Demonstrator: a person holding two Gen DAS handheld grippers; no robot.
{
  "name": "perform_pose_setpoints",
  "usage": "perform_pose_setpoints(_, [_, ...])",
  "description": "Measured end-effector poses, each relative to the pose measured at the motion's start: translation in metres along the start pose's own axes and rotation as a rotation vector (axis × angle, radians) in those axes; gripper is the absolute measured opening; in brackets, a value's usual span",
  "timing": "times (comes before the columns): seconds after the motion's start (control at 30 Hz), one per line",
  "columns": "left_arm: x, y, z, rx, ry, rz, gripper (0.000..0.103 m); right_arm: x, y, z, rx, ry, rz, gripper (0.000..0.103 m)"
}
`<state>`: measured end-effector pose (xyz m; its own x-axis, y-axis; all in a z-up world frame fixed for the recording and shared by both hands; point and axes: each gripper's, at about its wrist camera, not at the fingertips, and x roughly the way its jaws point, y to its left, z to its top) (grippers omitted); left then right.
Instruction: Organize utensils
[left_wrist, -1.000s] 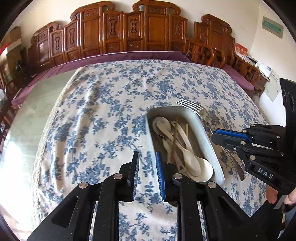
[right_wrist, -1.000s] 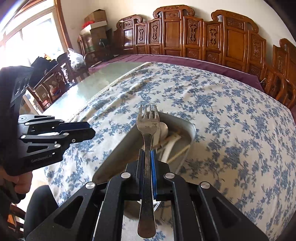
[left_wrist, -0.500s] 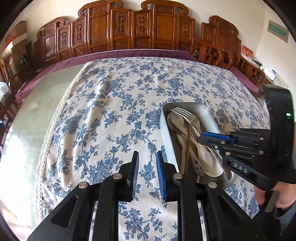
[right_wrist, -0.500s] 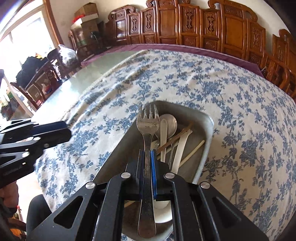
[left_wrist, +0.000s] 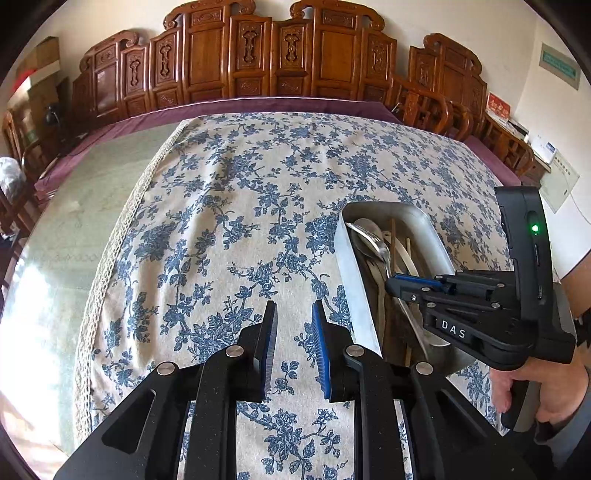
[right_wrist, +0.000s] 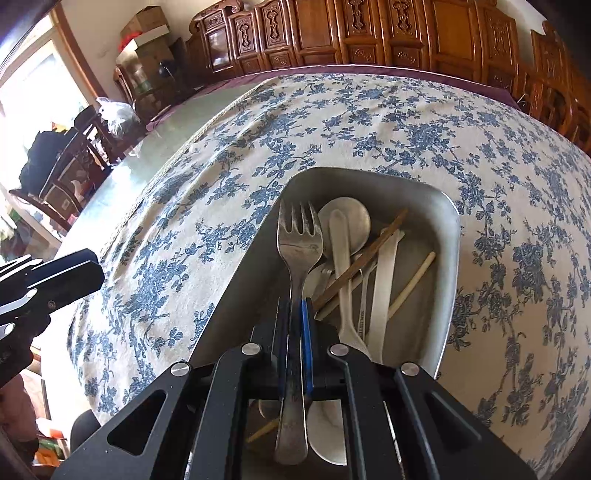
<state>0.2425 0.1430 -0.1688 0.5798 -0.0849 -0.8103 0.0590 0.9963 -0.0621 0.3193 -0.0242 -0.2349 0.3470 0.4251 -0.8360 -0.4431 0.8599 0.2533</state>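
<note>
A metal tray (right_wrist: 448, 258) sits on the blue-flowered tablecloth and holds white spoons (right_wrist: 341, 266), a metal spoon and wooden chopsticks (right_wrist: 364, 254). My right gripper (right_wrist: 295, 314) is shut on a metal fork (right_wrist: 299, 236), held low inside the tray with its tines pointing away. In the left wrist view the tray (left_wrist: 351, 258) is at the right, with the right gripper (left_wrist: 417, 282) over it and the fork (left_wrist: 373, 242) in its jaws. My left gripper (left_wrist: 293, 314) is open and empty, above the cloth just left of the tray.
The tablecloth (left_wrist: 240, 206) covers the near part of a large table; bare glass top (left_wrist: 74, 221) lies to the left. Carved wooden chairs (left_wrist: 258, 55) line the far edge. A hand (left_wrist: 532, 387) holds the right gripper at lower right.
My right gripper has carried the fork from above the tray's right edge down into the tray. The left gripper has shifted a little left, still open.
</note>
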Motion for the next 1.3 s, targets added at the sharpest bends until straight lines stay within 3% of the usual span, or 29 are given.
perform_pose_setpoints(0.3, [-0.003,-0.003,0.000,0.003,-0.009,0.000,0.018,-0.017,0.006,0.001,-0.055,-0.048,0.007,0.008])
perform_pose_setpoints(0.5, [-0.014,-0.013,0.002,0.000,-0.038,-0.002,0.018,-0.053,0.001,-0.005,-0.075,-0.131,0.001,0.008])
perform_pose_setpoints(0.7, [-0.029,-0.032,0.004,0.004,-0.072,-0.014,0.030,-0.109,-0.010,-0.016,-0.077,-0.244,-0.028,0.008])
perform_pose_setpoints(0.8, [-0.038,-0.043,0.004,0.011,-0.092,-0.024,0.046,-0.132,-0.017,-0.023,-0.074,-0.278,-0.051,0.008])
perform_pose_setpoints(0.83, [-0.041,-0.047,0.004,0.014,-0.099,-0.026,0.055,-0.141,-0.021,-0.027,-0.072,-0.293,-0.065,0.012])
perform_pose_setpoints(0.87, [-0.044,-0.052,0.004,0.018,-0.108,-0.028,0.066,-0.150,-0.024,-0.031,-0.068,-0.309,-0.080,0.022])
perform_pose_setpoints(0.97, [-0.054,-0.064,0.002,0.027,-0.136,-0.031,0.084,-0.172,-0.033,-0.043,-0.048,-0.343,-0.102,0.039])
perform_pose_setpoints(1.1, [-0.065,-0.079,-0.002,0.030,-0.150,-0.039,0.091,-0.201,-0.048,-0.062,-0.008,-0.382,-0.142,0.053])
perform_pose_setpoints(1.17, [-0.070,-0.087,-0.004,0.037,-0.162,-0.035,0.095,-0.212,-0.054,-0.071,0.007,-0.394,-0.160,0.065])
perform_pose_setpoints(1.3, [-0.079,-0.106,-0.010,0.053,-0.170,-0.022,0.095,-0.232,-0.062,-0.088,0.030,-0.419,-0.199,0.082])
